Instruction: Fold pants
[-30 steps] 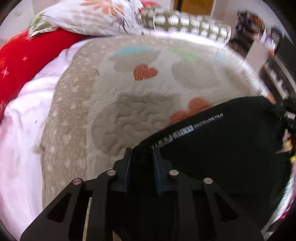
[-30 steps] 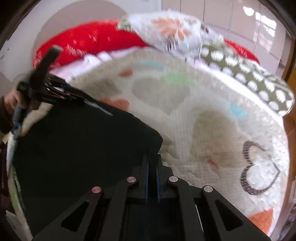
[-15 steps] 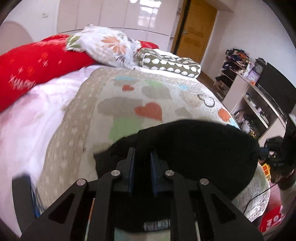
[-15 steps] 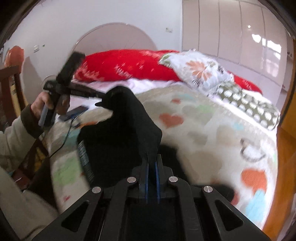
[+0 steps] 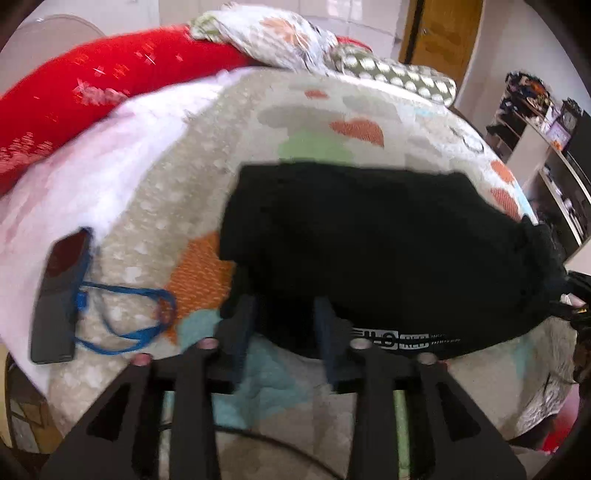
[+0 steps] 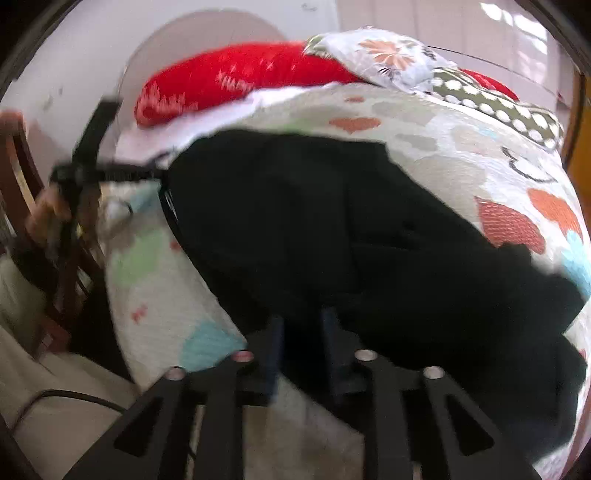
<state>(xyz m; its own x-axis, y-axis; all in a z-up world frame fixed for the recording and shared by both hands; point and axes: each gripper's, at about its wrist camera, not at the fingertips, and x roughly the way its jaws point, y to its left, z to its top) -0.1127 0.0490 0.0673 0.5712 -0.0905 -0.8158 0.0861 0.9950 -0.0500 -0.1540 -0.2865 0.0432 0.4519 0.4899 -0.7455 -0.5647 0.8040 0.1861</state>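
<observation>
A bed under a quilt (image 5: 207, 155) printed with hearts fills both views; red bolster (image 5: 92, 88) and patterned pillows at the head, a wooden door (image 5: 443, 33) and shelves (image 5: 546, 155) beyond, a dark phone (image 5: 59, 295) with a blue cord on the quilt; the black pants (image 5: 369, 243) lie doubled near the quilt's near edge. Half a second ago both grippers pinched raised cloth; now the left gripper (image 5: 284, 325) and right gripper (image 6: 303, 339) are opening, cloth loose between the jaws.

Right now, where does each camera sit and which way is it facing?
Left wrist: on the left gripper, looking down across the heart-patterned quilt at the black pants; its own opening jaws show.
Right wrist: on the right gripper, same aim; shows the left hand.
Shared: pants, quilt, red pillow.
</observation>
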